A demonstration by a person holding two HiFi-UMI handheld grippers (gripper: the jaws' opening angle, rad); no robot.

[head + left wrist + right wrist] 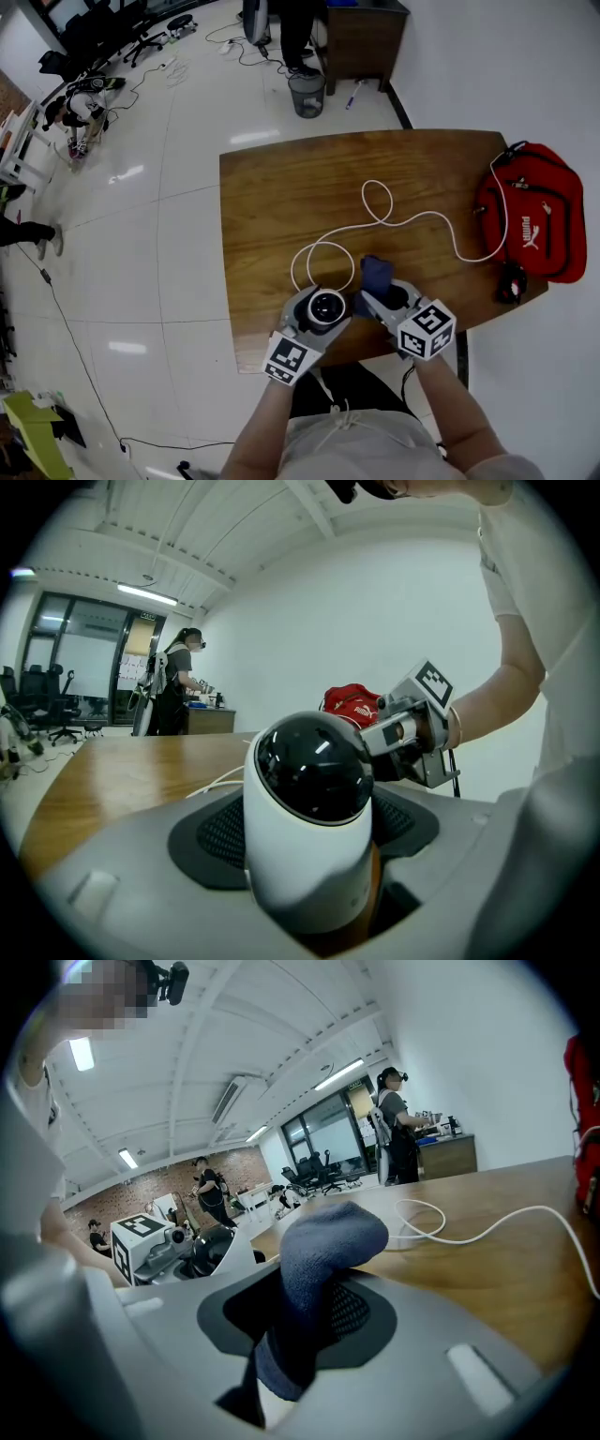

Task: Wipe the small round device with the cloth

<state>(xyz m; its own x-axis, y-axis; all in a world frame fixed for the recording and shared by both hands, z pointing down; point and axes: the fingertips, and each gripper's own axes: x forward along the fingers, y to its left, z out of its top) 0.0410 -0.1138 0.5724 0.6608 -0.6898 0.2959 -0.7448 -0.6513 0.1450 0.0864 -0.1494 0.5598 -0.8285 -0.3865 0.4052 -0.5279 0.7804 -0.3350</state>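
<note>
The small round device (326, 307) is a white body with a glossy black dome (312, 761). My left gripper (319, 312) is shut on it, its jaws pressing both sides of the white body (309, 864). A white cable (394, 221) runs from the device across the wooden table (281, 197). My right gripper (379, 289) is shut on a dark blue cloth (375, 274), which sticks up folded from between its jaws (314, 1279). The cloth is just right of the device, a small gap apart. In the right gripper view the device (208, 1246) shows at the left.
A red bag (536, 212) lies at the table's right end with a small dark object (510, 281) beside it. A waste bin (307, 94) and a cabinet (361, 37) stand beyond the far edge. People and office chairs are far off at the back.
</note>
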